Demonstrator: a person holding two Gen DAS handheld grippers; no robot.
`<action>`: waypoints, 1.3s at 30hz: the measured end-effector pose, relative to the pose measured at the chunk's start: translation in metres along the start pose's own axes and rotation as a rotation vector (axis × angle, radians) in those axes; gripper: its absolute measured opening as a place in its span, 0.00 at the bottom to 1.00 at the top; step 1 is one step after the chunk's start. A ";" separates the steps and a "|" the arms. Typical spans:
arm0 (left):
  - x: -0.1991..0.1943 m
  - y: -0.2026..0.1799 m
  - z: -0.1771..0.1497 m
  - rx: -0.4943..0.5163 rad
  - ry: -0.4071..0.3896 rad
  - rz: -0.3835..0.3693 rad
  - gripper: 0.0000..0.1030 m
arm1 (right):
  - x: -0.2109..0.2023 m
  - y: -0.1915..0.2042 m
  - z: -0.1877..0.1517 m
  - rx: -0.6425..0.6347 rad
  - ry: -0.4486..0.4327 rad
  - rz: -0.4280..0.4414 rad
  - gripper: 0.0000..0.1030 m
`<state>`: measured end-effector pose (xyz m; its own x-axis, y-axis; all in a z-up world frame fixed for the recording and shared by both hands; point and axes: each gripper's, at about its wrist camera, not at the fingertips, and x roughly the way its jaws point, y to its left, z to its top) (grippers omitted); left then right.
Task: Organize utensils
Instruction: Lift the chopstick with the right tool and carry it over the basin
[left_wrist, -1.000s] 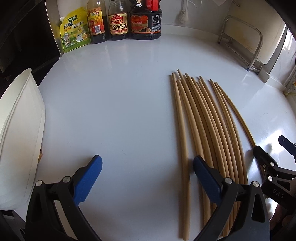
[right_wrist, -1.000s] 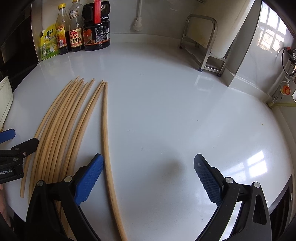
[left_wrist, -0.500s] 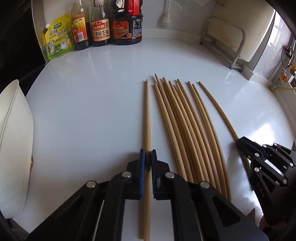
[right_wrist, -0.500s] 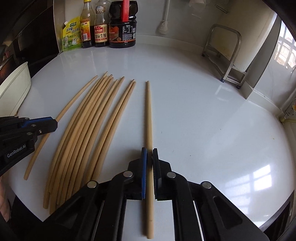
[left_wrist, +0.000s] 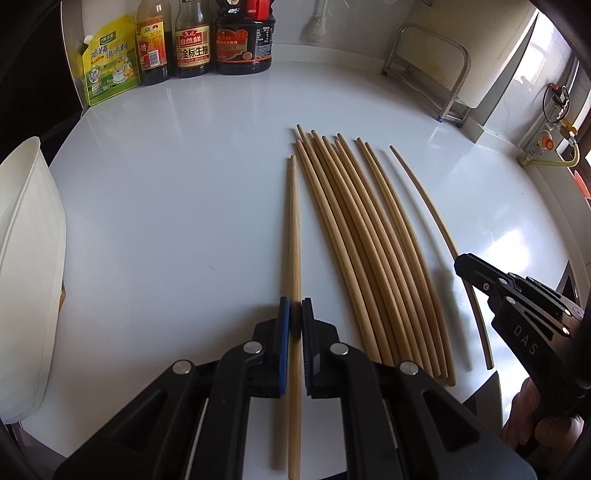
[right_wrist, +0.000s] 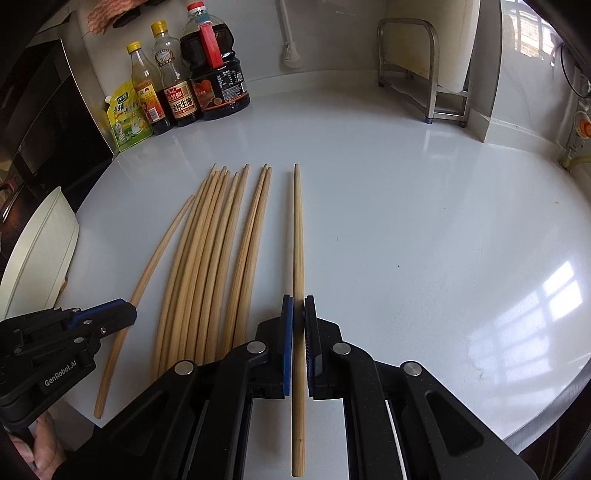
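Several long wooden chopsticks (left_wrist: 369, 240) lie side by side on the white counter (left_wrist: 166, 221). My left gripper (left_wrist: 294, 310) is shut on the leftmost chopstick (left_wrist: 293, 229), which sits apart from the bundle. My right gripper (right_wrist: 298, 306) is shut on the rightmost chopstick (right_wrist: 298, 236), set off from the bundle (right_wrist: 214, 251). Each gripper also shows in the other's view: the right gripper (left_wrist: 460, 264) on a thin chopstick (left_wrist: 424, 199), the left gripper (right_wrist: 131, 314) on a chopstick (right_wrist: 162, 247). I cannot tell whether the held chopsticks are off the counter.
A white container (left_wrist: 29, 258) stands at the counter's left edge, also the white container (right_wrist: 40, 251). Sauce bottles (left_wrist: 192, 40) and a yellow pouch (left_wrist: 107, 70) line the back left. A metal rack (right_wrist: 424, 66) stands at the back right. The counter's front edge is close.
Both grippers were open a second ago and have shut on an outer chopstick each. The two held chopsticks now stand farther from the bundle.
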<state>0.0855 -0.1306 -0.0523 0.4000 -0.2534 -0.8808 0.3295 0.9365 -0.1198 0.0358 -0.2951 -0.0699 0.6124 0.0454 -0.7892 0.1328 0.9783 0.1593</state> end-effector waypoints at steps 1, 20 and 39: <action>-0.002 0.000 0.000 0.003 0.001 0.000 0.07 | -0.002 0.000 -0.001 0.012 -0.004 0.005 0.06; -0.082 0.035 -0.004 -0.034 -0.150 -0.017 0.07 | -0.046 0.034 -0.002 0.044 -0.070 0.060 0.06; -0.184 0.200 -0.023 -0.251 -0.338 0.166 0.07 | -0.040 0.211 0.059 -0.153 -0.098 0.344 0.06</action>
<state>0.0580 0.1084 0.0749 0.7007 -0.1204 -0.7032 0.0362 0.9904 -0.1335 0.0852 -0.1023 0.0303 0.6733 0.3638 -0.6437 -0.2064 0.9284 0.3089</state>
